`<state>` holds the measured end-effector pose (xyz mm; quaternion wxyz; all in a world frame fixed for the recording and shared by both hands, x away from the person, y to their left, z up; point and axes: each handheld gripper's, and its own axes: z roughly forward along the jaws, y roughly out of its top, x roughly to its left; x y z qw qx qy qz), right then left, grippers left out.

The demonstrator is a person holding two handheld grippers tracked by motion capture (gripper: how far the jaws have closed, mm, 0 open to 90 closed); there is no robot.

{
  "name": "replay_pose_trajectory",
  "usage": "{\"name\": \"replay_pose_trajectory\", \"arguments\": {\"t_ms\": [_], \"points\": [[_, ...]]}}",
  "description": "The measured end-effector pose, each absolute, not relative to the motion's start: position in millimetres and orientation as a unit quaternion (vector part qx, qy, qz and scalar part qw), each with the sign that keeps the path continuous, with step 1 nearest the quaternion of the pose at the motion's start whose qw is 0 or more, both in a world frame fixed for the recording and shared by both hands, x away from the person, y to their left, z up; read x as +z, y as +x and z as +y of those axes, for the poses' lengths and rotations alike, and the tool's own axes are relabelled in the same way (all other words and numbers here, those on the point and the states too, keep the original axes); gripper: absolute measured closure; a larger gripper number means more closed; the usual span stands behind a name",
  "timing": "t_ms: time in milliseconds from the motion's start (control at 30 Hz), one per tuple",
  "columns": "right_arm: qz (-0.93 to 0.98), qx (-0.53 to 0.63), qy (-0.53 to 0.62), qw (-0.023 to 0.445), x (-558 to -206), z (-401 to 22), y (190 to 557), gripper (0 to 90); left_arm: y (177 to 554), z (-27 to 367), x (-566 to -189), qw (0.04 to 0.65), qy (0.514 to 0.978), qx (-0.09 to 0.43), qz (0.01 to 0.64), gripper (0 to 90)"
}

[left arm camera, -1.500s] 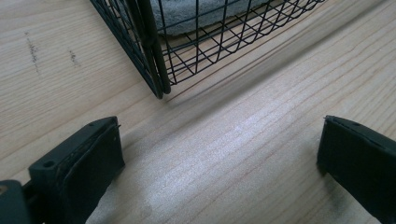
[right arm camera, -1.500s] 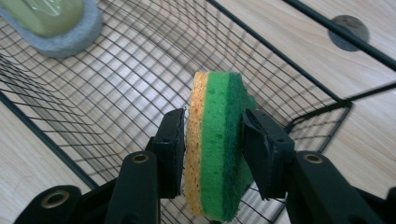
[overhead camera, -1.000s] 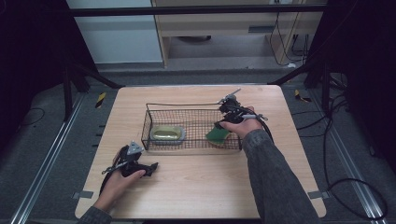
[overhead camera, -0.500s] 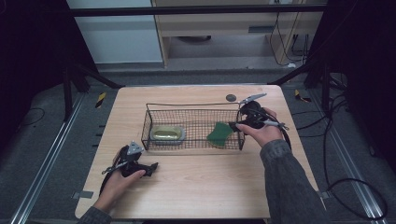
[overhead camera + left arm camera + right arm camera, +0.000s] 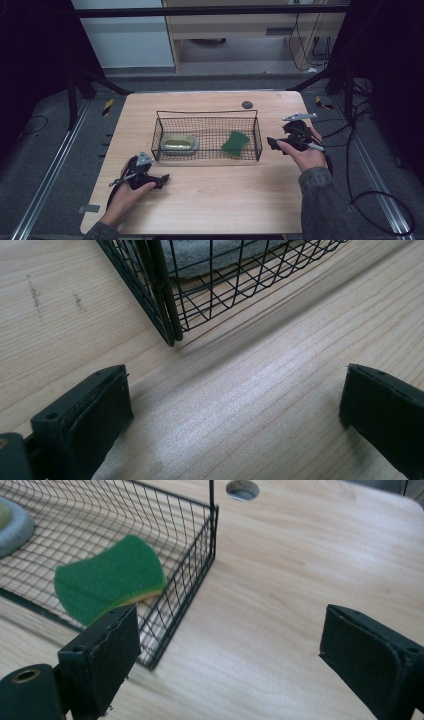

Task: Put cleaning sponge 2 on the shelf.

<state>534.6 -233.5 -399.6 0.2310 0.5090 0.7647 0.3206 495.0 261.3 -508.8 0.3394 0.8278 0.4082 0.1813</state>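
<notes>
A black wire basket [image 5: 207, 112] stands mid-table. Inside it, a green sponge [image 5: 234, 144] with a yellow underside lies at the right end, and a grey dish [image 5: 179, 143] with something yellow in it at the left end. My right gripper [image 5: 271, 144] hovers just right of the basket, pointing at it. Its jaws have just been opening and stand open with nothing between them. In the right gripper view the sponge [image 5: 107, 582] lies behind the basket wall [image 5: 190, 565]. My left gripper [image 5: 162, 178] rests open on the table, in front of the basket's left corner [image 5: 160, 300].
A round cable hole [image 5: 247, 104] sits in the tabletop behind the basket. Bare wood lies in front of the basket and to its right. Cables trail off the table's right edge [image 5: 327, 150]. Dark floor surrounds the table.
My right gripper let go of the sponge inside the basket, opened, and drew back to the right, out past the basket's end. The left gripper stayed put.
</notes>
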Motion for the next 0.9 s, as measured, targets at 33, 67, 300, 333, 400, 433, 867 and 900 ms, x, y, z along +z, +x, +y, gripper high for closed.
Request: {"name": "replay_pose_trajectory", "arguments": {"t_ms": [33,67,300,333,400,433,867,900], "points": [[0.763,0.321,0.512,0.23,-402.6,-235.7,531.7,9.5,495.0,261.3,-508.8,0.339,0.828,0.181,0.408,0.0],[0.761,0.321,0.515,0.229,-405.6,-237.7,529.0,9.6,495.0,261.3,-508.8,0.339,0.828,0.181,0.408,0.0],[0.75,0.32,0.537,0.216,-429.9,-249.1,514.8,10.9,495.0,261.3,-508.8,0.339,0.828,0.181,0.408,0.0],[0.752,0.317,0.536,0.216,-434.0,-250.3,514.2,10.8,495.1,261.3,-508.8,0.339,0.828,0.181,0.408,0.0],[0.752,0.315,0.54,0.211,-441.2,-252.2,513.3,10.8,495.0,261.1,-508.9,0.34,0.827,0.18,0.41,0.0],[0.751,0.313,0.543,0.209,-444.7,-253.0,513.2,10.8,495.0,261.0,-508.9,0.34,0.827,0.18,0.41,0.0],[0.738,0.283,0.58,0.197,-483.9,-256.0,524.3,8.5,495.0,261.0,-508.9,0.34,0.827,0.18,0.41,0.0],[0.737,0.281,0.582,0.197,-485.4,-256.0,525.0,8.4,495.0,261.0,-508.9,0.34,0.827,0.18,0.41,0.0]]}}
